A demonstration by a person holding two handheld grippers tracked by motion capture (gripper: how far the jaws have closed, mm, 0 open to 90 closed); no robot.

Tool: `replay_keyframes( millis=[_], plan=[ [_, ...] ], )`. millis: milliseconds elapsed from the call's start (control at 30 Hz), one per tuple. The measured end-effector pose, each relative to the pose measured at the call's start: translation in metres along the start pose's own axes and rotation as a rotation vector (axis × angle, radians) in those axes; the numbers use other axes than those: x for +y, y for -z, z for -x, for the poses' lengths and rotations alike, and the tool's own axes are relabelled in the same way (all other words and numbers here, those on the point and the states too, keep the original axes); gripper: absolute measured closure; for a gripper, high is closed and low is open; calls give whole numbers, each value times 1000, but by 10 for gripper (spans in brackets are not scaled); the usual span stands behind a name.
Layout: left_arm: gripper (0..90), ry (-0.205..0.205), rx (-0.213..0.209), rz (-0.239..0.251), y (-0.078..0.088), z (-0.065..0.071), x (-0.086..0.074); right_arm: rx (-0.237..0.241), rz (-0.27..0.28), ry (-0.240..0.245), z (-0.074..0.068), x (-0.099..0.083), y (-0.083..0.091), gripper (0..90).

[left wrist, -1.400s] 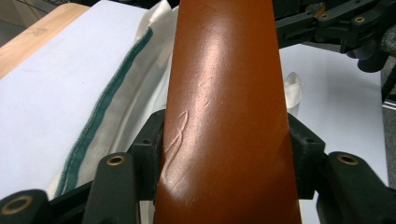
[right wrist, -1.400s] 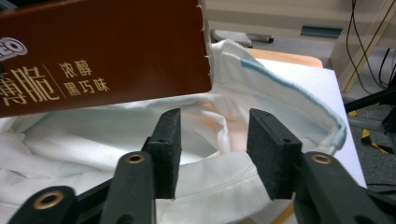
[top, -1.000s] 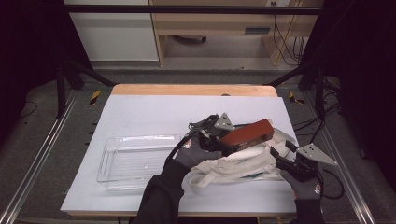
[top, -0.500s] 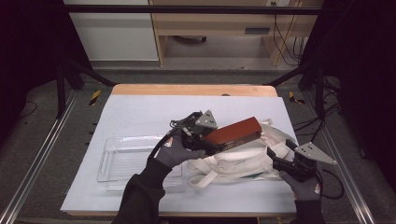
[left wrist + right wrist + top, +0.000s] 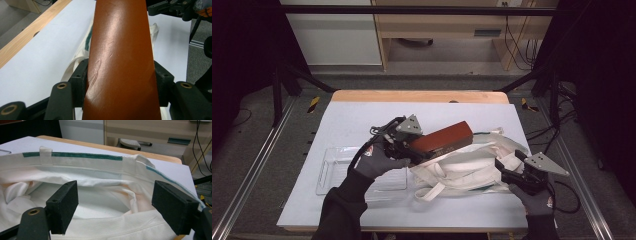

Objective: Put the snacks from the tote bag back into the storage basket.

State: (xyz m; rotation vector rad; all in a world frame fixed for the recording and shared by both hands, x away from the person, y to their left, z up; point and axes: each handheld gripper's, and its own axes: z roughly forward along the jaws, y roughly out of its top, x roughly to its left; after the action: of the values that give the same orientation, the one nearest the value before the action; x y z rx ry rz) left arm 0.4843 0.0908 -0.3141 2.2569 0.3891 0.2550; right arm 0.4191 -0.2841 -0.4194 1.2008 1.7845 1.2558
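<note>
While the left gripper (image 5: 414, 152) clamps the brown case (image 5: 442, 139) clear of the bag (image 5: 467, 167), the right gripper (image 5: 508, 176) has just opened its jaws, seemingly releasing the rim.

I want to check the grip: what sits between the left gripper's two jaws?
The brown case sits there, in the left gripper view: the left gripper has a jaw pressed against each long side, and the white cloth bag lies beneath.

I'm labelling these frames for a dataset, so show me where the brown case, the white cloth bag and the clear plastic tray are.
brown case (image 5: 442, 138): high view, middle of its top face.
white cloth bag (image 5: 472, 167): high view, folded cloth near its middle.
clear plastic tray (image 5: 332, 170): high view, bare left part of its floor.
</note>
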Motion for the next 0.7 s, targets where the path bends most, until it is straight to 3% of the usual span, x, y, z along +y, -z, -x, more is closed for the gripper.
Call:
replay_keyframes(
  millis=[167,700],
  plan=[
    [429,6,-3,-3,9,-6,-11,6,-7,-1,-1,0,-1,217],
    [428,28,65,1,57,-24,-46,13,-20,13,-3,-2,-3,214]
  ],
)
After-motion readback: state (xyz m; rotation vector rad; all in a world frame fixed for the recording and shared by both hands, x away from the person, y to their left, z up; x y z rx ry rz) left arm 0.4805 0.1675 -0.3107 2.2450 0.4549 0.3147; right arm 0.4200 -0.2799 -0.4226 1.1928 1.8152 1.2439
